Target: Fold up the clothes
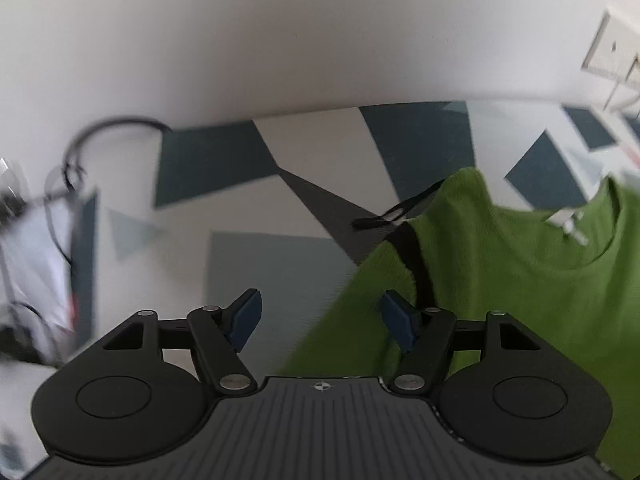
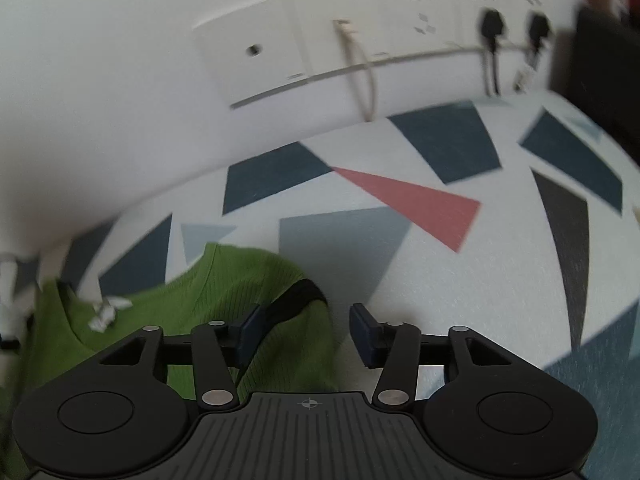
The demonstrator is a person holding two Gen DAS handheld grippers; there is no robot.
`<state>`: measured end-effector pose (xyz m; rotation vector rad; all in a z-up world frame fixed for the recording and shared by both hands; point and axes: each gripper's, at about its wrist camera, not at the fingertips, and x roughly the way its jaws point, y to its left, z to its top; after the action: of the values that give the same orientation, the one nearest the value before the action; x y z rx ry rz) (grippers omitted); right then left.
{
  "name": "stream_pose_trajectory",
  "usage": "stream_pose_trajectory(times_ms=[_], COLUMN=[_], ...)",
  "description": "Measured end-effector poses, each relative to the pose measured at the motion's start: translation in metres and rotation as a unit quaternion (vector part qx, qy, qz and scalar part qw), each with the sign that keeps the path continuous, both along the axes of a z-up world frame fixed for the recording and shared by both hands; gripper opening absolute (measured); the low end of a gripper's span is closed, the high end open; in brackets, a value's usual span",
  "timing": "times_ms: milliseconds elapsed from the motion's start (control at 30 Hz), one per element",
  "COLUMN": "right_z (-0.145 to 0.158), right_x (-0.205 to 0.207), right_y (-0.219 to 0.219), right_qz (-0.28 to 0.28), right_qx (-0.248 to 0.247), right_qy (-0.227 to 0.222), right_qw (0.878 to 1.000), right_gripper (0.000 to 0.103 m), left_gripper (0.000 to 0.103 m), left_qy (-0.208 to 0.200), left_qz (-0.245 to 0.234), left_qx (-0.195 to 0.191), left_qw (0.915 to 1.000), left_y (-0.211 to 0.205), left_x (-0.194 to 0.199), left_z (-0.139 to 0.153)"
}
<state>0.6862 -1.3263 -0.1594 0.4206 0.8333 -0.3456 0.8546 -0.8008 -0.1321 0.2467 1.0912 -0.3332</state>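
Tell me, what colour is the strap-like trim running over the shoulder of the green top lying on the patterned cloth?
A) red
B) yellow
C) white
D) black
D: the green top has a black band curving over its shoulder, seen in the left wrist view too; the only white on it is the small label at the neckline.

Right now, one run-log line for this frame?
task: fold clothes | left hand-held gripper: open, empty | right hand-held gripper: open, empty | green top: on patterned surface, unfolded, neckline visible
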Motion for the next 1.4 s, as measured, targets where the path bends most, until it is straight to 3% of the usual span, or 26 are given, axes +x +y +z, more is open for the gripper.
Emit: stream_pose_trajectory(times_ms=[67,133,167,200,233,267,400,600,667,733,767,800,867,933,1067,1167,1400], right_z=[-0.003,-0.006,-0.006,-0.006,-0.006,-0.007,-0.010,-0.015,-0.016,-0.013,-0.011,-0.009,0.002,0.012,0.021,0.016,-0.003], right_x=[0.004,0.005,0.004,0.004,0.003,0.003,0.013,0.039,0.048,0.045,0.042,0.038,0.012,-0.025,-0.103,-0.161,-0.259], right_y=[0.007,0.011,0.012,0.013,0.014,0.015,0.018,0.021,0.022,0.013,0.007,0.000,-0.012,-0.022,-0.032,-0.020,0.025], right_qz=[0.009,0.008,0.006,0.005,0.001,-0.005,-0.010,-0.012,-0.007,-0.034,-0.054,-0.073,-0.126,-0.179,-0.255,-0.291,-0.378], right_qx=[-0.021,-0.028,-0.028,-0.027,-0.026,-0.026,-0.055,-0.108,-0.131,-0.111,-0.093,-0.075,-0.038,-0.006,0.044,0.051,0.031], right_qy=[0.008,0.006,0.004,0.001,-0.001,-0.001,0.000,0.000,0.003,-0.002,-0.005,-0.009,-0.043,-0.064,-0.066,-0.039,0.051], right_qw=[1.000,1.000,1.000,1.000,1.000,1.000,0.998,0.994,0.991,0.993,0.994,0.994,0.990,0.982,0.964,0.955,0.924], right_gripper=[0.042,0.033,0.024,0.021,0.021,0.017,0.010,0.010,0.011,0.020,0.035,0.040,0.042,0.048,0.048,0.048,0.051], left_gripper=[0.068,0.068,0.068,0.062,0.023,0.002,0.004,0.004,0.010,0.045,0.047,0.047,0.054,0.072,0.084,0.086,0.087], left_qy=[0.002,-0.001,-0.003,-0.005,-0.008,-0.011,-0.038,-0.059,-0.075,-0.088,-0.104,-0.121,-0.136,-0.124,-0.080,-0.047,-0.057], left_qz=[-0.010,-0.028,-0.037,-0.043,-0.050,-0.054,-0.011,0.031,0.037,0.044,0.033,0.022,0.000,-0.019,-0.057,-0.091,-0.113], left_qx=[-0.019,-0.013,-0.008,-0.017,-0.026,-0.040,0.012,0.010,0.026,0.049,0.042,0.035,0.020,0.001,-0.056,-0.040,0.005], left_qw=[0.9998,0.9995,0.9993,0.9989,0.9984,0.9977,0.9991,0.9977,0.9962,0.9940,0.9931,0.9918,0.9906,0.9921,0.9936,0.9940,0.9920], left_y=[0.000,-0.004,-0.007,-0.006,-0.006,-0.005,0.001,0.021,0.011,0.006,0.006,0.006,0.003,-0.003,-0.018,-0.036,-0.053], left_x=[-0.002,-0.002,-0.001,-0.001,-0.002,-0.001,-0.006,-0.004,-0.004,-0.006,-0.016,-0.026,-0.046,-0.067,-0.114,-0.142,-0.177], left_z=[-0.003,-0.007,-0.009,-0.010,-0.012,-0.010,-0.012,-0.017,-0.018,-0.017,-0.009,-0.001,0.014,0.028,0.037,0.022,-0.010])
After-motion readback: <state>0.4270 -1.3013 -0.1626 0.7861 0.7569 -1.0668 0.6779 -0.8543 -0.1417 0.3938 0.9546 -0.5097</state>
